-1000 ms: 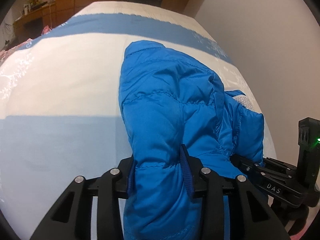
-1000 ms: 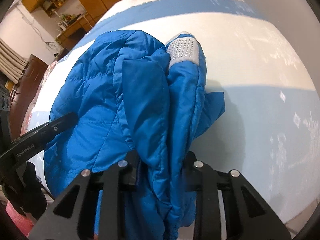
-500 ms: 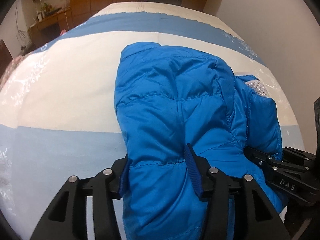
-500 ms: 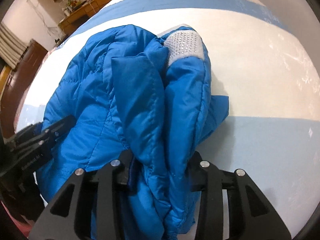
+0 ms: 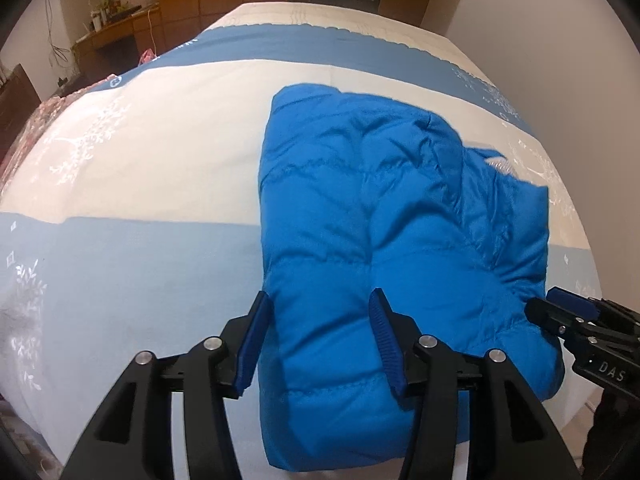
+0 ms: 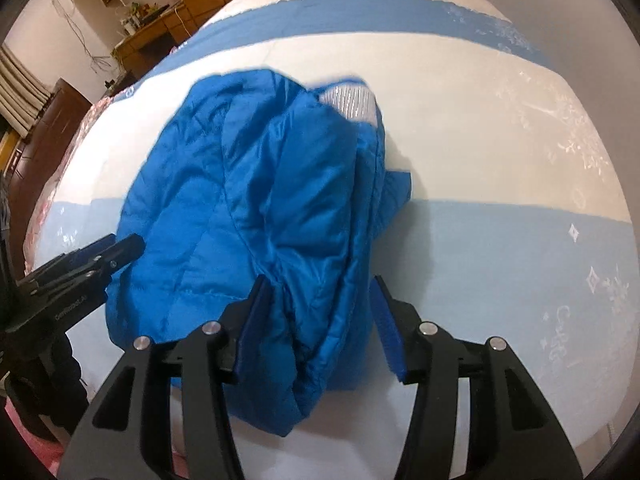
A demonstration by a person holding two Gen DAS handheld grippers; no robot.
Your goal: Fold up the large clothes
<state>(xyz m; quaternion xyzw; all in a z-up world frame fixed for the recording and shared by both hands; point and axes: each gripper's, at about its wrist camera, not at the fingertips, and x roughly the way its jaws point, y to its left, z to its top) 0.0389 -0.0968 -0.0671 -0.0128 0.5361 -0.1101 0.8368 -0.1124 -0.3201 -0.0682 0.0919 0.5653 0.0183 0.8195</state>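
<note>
The bright blue quilted puffer jacket (image 5: 384,240) lies in a folded bundle on the bed's blue-and-white striped cover (image 5: 140,184), close to the cover's near edge. The left tool (image 5: 320,340) stands spread wide, its 2 blue pads flanking the bundle's near hem without pinching it, so it holds nothing. The right tool (image 6: 320,320) is likewise parted, its left pad touching the thick ridge of layers and its right pad clear of the fabric.

The risk lies in the jacket's loft: with neither tool gripping, the slippery padded layers may spring apart and undo the fold. The grey mesh lining patch (image 6: 352,100) at the bundle's far end already shows, suggesting loose stacking there. A withdrawing pad could also snag the hem and drag the bundle toward the cover's near edge.
</note>
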